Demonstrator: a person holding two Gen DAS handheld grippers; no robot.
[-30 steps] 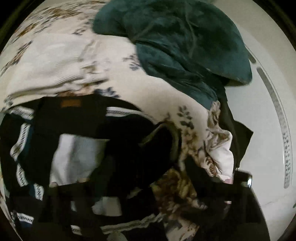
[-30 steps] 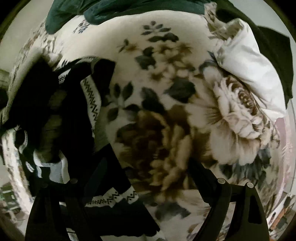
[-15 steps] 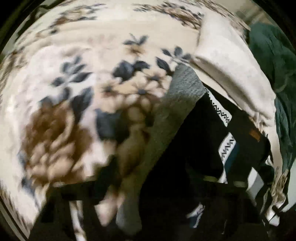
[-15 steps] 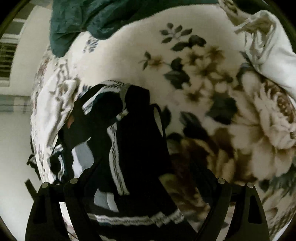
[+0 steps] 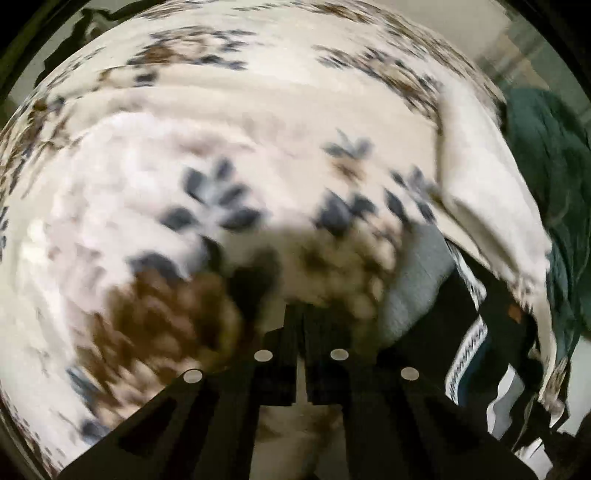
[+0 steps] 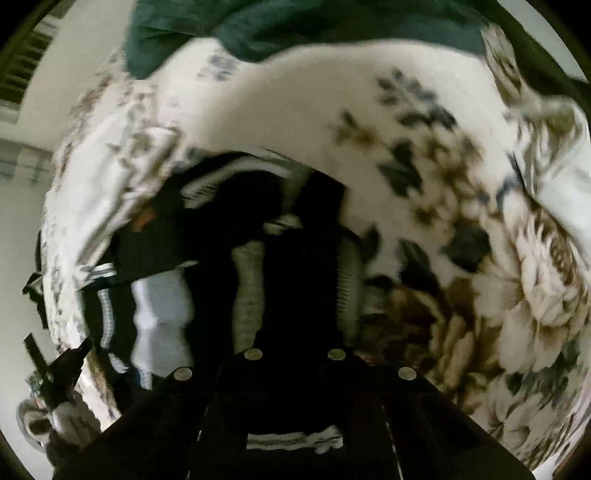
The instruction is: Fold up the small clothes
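A black garment with white patterned bands (image 6: 207, 251) lies crumpled on a cream floral blanket (image 6: 424, 155). In the right wrist view my right gripper (image 6: 295, 295) is closed down on the black garment, with dark cloth between the fingers. In the left wrist view my left gripper (image 5: 300, 314) has its jaws together over the floral blanket (image 5: 184, 184), with nothing visible between them. The black garment (image 5: 491, 332) sits to its right, beside a grey cloth (image 5: 417, 280).
A dark green garment lies at the blanket's far side (image 6: 295, 26) and shows at the right in the left wrist view (image 5: 554, 166). A cream knit piece (image 5: 487, 192) overlaps the black garment. A white wall and window (image 6: 22, 74) are at the left.
Both grippers have closed from wide open. The left swung off the black garment onto the blanket. The right moved left onto the black garment and gripped it.
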